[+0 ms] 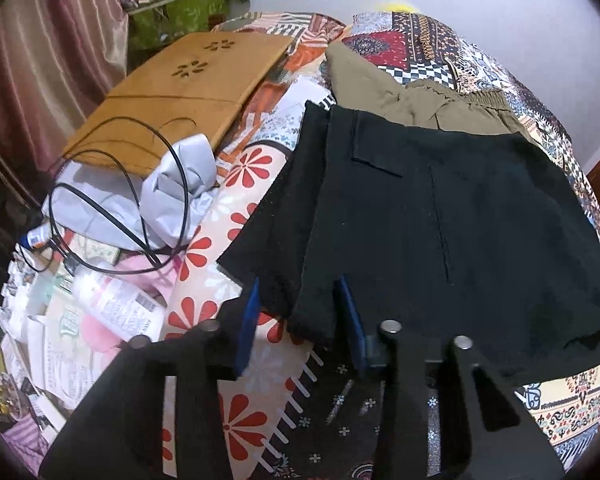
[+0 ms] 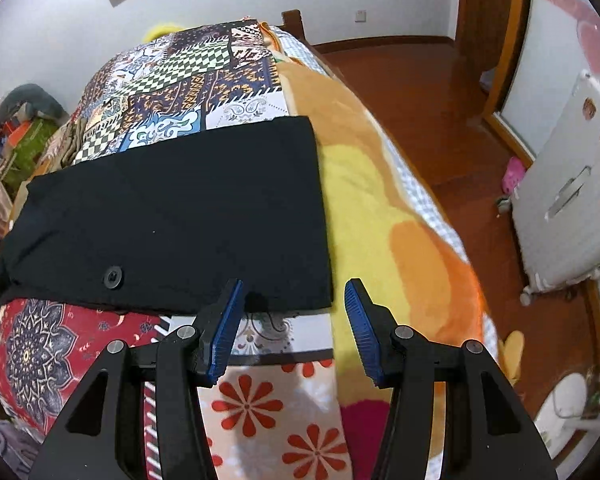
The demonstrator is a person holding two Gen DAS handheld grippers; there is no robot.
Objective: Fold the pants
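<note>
Location: black pants (image 1: pixel 440 216) folded flat on patchwork bedspread (image 2: pixel 172 80).
Obscured: near hem behind left gripper (image 1: pixel 298 312).
Axis: across the bed, side to side.
Left gripper: clenched on pants' layered corner.
Right gripper (image 2: pixel 294 304): released, straddling near edge.

We see matt black woven cloth pants (image 1: pixel 440 220) on a printed patchwork cotton-like bedspread (image 2: pixel 180 80). Beside them we note a smooth tan wooden board (image 1: pixel 180 92), and glossy reddish wooden flooring (image 2: pixel 420 100).
</note>
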